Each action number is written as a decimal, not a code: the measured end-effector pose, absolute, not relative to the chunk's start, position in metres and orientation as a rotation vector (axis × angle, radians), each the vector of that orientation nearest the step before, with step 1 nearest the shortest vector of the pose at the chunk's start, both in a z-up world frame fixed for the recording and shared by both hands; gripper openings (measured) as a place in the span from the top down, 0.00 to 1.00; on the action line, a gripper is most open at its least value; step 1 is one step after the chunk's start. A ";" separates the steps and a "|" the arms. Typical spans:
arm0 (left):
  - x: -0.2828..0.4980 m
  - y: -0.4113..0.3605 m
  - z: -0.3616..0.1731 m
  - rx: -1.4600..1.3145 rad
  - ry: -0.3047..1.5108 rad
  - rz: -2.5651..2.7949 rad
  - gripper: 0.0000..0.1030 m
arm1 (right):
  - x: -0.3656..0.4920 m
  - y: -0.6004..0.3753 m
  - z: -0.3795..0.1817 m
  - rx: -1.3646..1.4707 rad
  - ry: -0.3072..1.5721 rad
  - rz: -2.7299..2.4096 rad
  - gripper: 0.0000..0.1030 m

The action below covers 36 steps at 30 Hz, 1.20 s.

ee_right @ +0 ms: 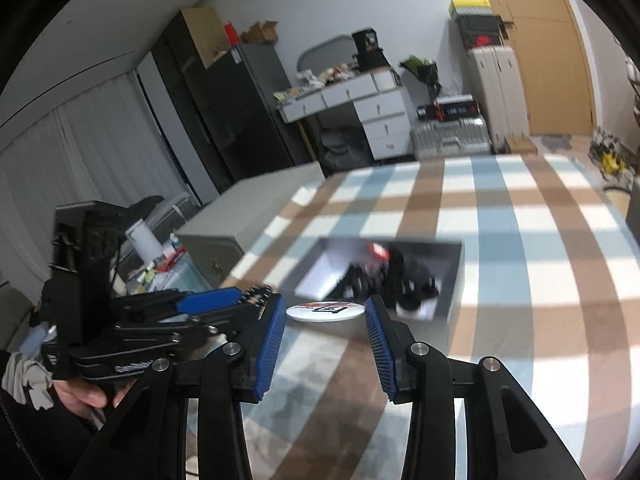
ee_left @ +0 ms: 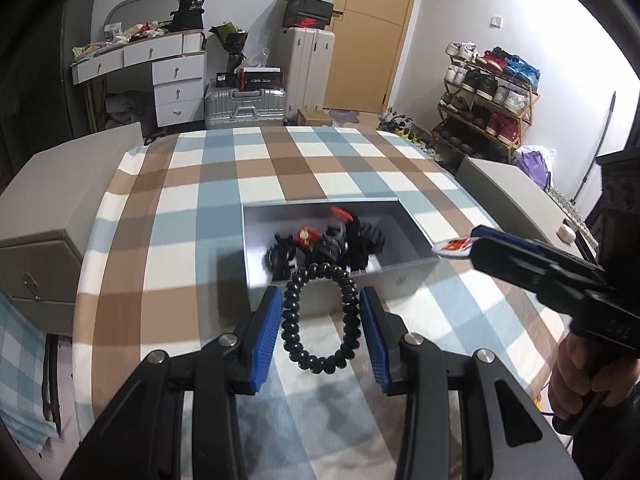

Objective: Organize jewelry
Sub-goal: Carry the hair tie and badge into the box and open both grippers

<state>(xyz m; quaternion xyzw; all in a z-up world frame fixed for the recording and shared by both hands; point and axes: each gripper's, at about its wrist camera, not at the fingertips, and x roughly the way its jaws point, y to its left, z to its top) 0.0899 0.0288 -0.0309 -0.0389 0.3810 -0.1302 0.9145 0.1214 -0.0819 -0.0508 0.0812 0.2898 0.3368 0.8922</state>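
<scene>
My left gripper (ee_left: 320,296) is shut on a black bead bracelet (ee_left: 292,320), which hangs as a loop between the blue pads above the plaid cloth. Just beyond it lies an open grey box (ee_left: 404,280) with several black bead pieces and red bits (ee_left: 320,240) inside. My right gripper (ee_right: 326,314) is shut on a round white badge with red print (ee_right: 326,311), gripped by its edges and held flat. In the left wrist view the right gripper (ee_left: 474,242) and the badge (ee_left: 456,247) hover by the box's right corner. The right wrist view shows the left gripper (ee_right: 256,298) beside the grey box (ee_right: 452,304).
The plaid cloth (ee_left: 280,160) covers a bed-like surface with grey cabinets (ee_left: 48,216) on both sides. Beyond its far edge stand a white dresser (ee_left: 176,76), suitcases (ee_left: 248,104) and a shoe rack (ee_left: 488,92). A hand (ee_left: 576,380) holds the right gripper's handle.
</scene>
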 end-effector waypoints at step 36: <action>0.168 0.025 -0.053 -0.123 0.876 -0.288 0.40 | 0.215 -0.079 -0.093 0.140 0.653 0.649 0.38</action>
